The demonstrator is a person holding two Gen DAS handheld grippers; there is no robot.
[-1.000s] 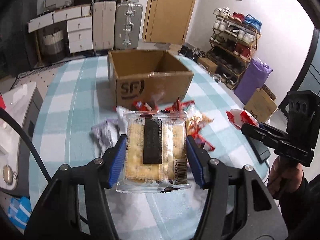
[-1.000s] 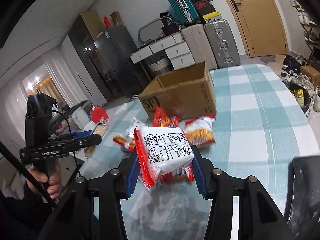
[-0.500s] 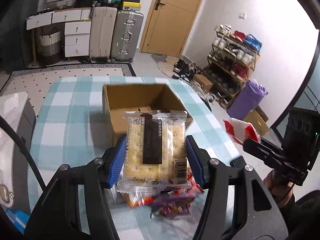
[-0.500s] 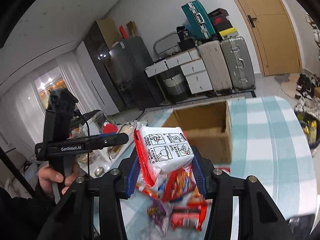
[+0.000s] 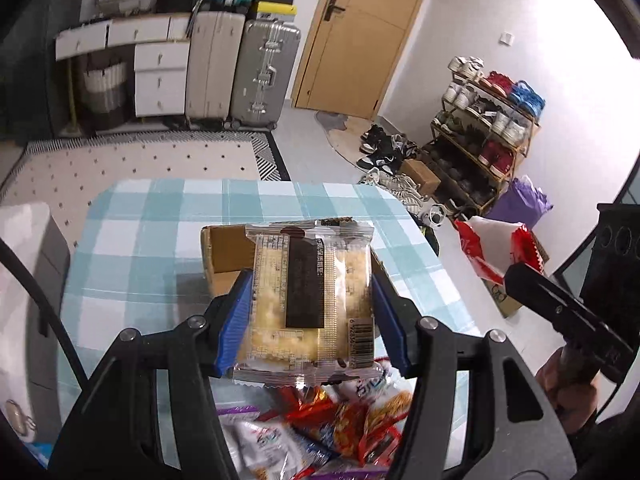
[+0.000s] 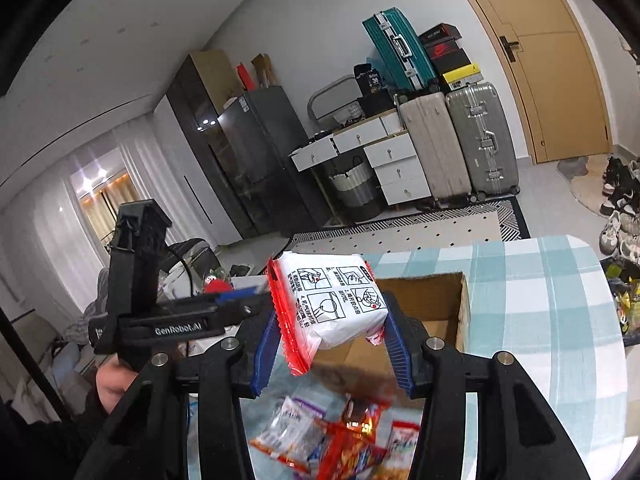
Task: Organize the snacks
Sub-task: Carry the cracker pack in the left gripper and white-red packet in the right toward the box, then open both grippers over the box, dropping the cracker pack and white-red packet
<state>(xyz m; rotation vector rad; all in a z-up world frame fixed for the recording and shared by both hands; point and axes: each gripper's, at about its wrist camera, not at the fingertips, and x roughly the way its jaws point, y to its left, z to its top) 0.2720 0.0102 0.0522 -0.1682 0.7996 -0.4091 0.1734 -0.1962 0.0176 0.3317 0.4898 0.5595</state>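
Both grippers have risen since a second ago, bringing their packets above the open cardboard box (image 5: 224, 258) on the checked counter (image 5: 132, 240). Left gripper (image 5: 312, 320) fingers clench a clear cracker packet (image 5: 312, 300); right gripper (image 6: 330, 340) fingers clench a white-and-red snack packet (image 6: 332, 300). Loose snacks (image 6: 340, 440) lie below.

The left gripper (image 5: 312, 316) fills the lower middle of its own view, its blue pads (image 5: 236, 320) pressed against the sides of a clear cracker packet (image 5: 312, 300), angled downward. The right gripper (image 6: 332, 340) sits low in the middle of its view, jaws clamped on a white and red snack packet (image 6: 332, 304). At the lower left of the right wrist view, a hand (image 6: 114, 384) grips the left gripper's handle.
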